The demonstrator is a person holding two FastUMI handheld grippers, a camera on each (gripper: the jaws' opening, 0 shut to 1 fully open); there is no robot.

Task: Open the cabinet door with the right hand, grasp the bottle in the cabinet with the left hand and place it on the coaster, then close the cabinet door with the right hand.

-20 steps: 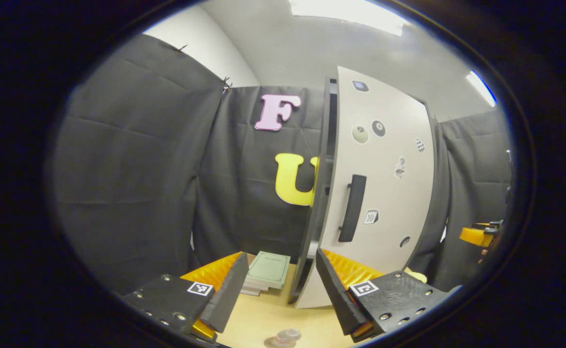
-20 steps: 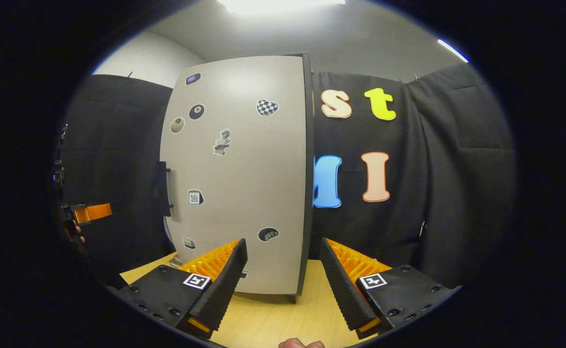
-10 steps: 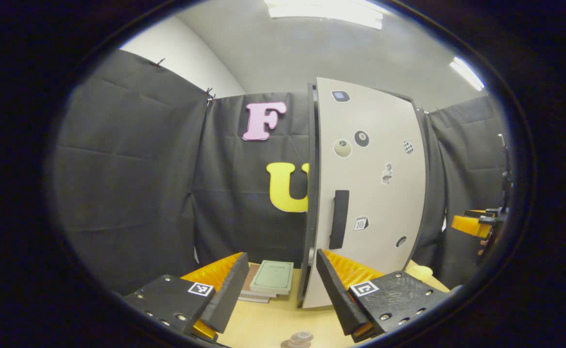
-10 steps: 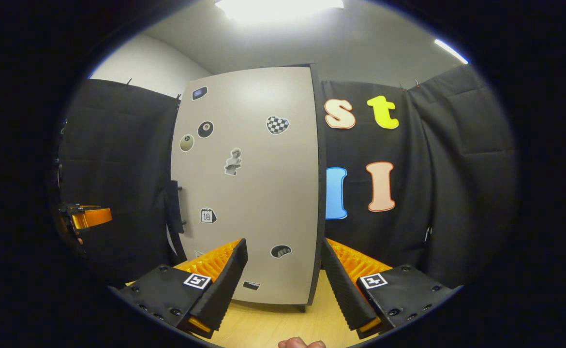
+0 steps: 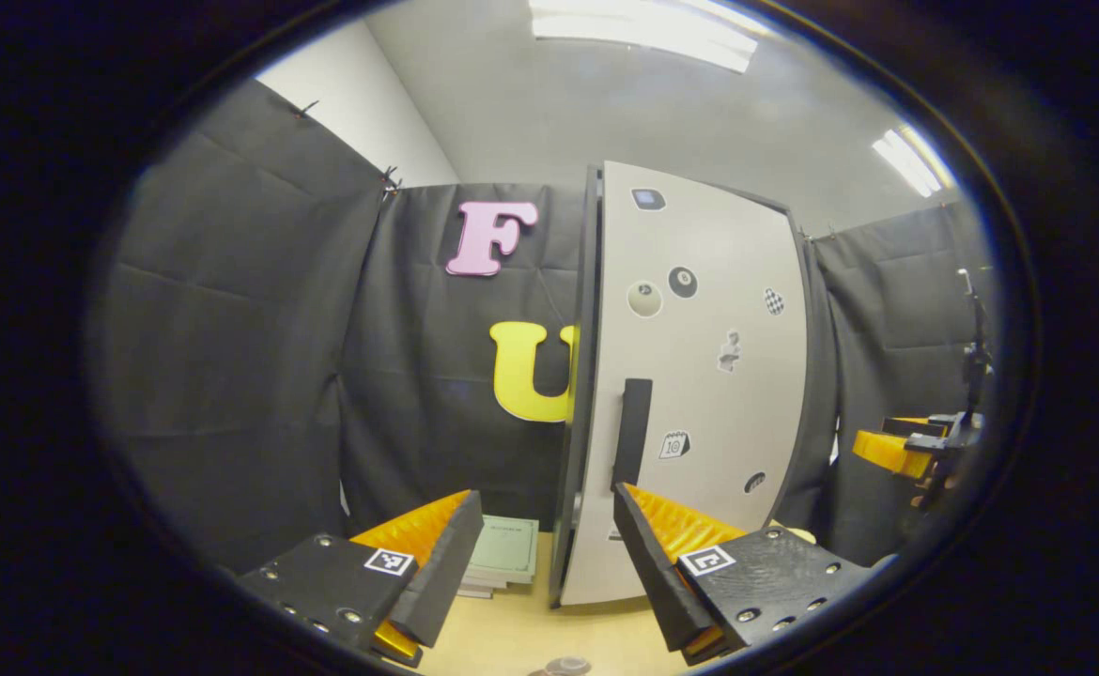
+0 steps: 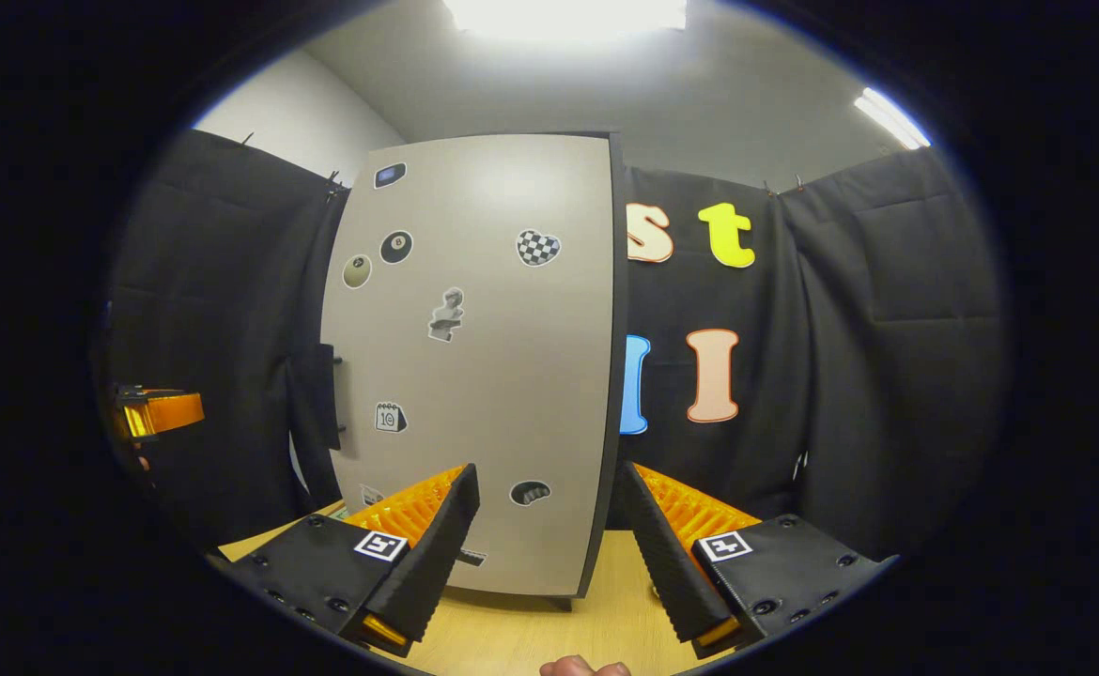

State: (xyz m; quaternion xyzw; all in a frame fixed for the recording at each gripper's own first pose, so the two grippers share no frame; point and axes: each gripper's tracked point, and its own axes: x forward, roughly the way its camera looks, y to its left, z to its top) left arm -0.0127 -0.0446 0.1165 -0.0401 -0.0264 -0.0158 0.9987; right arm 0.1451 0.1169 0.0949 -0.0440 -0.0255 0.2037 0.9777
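Note:
The tall grey cabinet door, dotted with stickers, lies flush against the dark cabinet side, its black handle upright. In the right gripper view the same door faces me with its handle at the left edge. My left gripper is open and holds nothing, a short way in front of the door's handle edge. A small round clear top, seemingly the bottle's, peeks in at the bottom edge below it. My right gripper is open and holds nothing, before the door's hinge side.
A stack of green-covered books lies on the wooden table left of the cabinet. The other gripper hangs at the far right of the left gripper view. A fingertip shows at the bottom.
The door has gone from slightly ajar to flush with the cabinet. The cabinet has drifted left in the left gripper view, and the round top has slid toward the bottom edge.

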